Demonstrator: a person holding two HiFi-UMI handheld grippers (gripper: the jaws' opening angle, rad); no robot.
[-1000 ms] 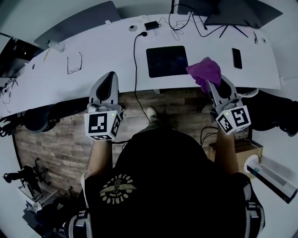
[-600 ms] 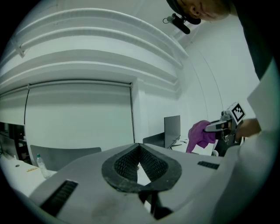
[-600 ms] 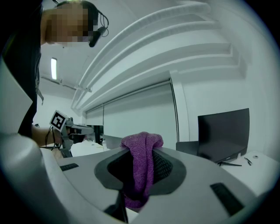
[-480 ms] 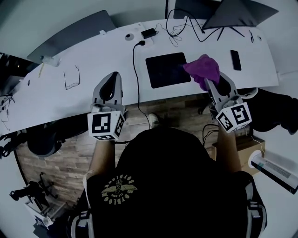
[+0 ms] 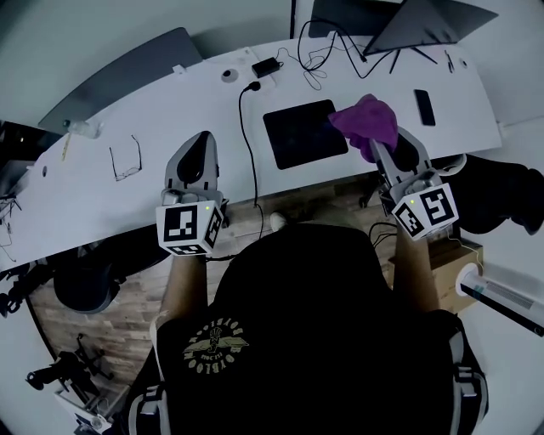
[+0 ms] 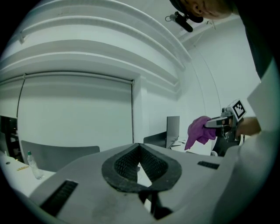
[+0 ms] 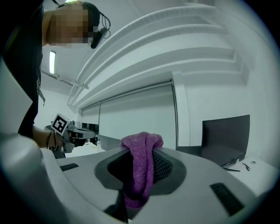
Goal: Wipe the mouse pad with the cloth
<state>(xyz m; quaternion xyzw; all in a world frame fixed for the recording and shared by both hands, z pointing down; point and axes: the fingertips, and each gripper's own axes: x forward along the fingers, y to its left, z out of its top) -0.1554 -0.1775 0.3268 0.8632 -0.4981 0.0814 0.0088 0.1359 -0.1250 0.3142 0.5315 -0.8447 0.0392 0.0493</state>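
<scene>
The black mouse pad [image 5: 299, 134] lies on the white desk [image 5: 170, 119]. My right gripper [image 5: 376, 146] is shut on a purple cloth [image 5: 367, 119], which hangs in the air over the pad's right edge. In the right gripper view the cloth [image 7: 142, 164] is bunched between the jaws of the right gripper [image 7: 142, 148]. My left gripper [image 5: 199, 140] is over the desk's front edge, left of the pad. In its own view the left gripper [image 6: 139, 146] is shut and holds nothing. That view also has the cloth [image 6: 199, 130] off to the right.
A black cable [image 5: 245, 136] runs down the desk left of the pad, from a charger [image 5: 264, 65]. Glasses [image 5: 126, 160] lie at the left and a phone [image 5: 424, 107] at the right. A dark monitor [image 5: 425, 21] stands behind. A grey chair back [image 5: 119, 76] is beyond the desk.
Both grippers have moved forward over the desk. The cloth went from the pad's near right corner to its far right edge. Both stay shut.
</scene>
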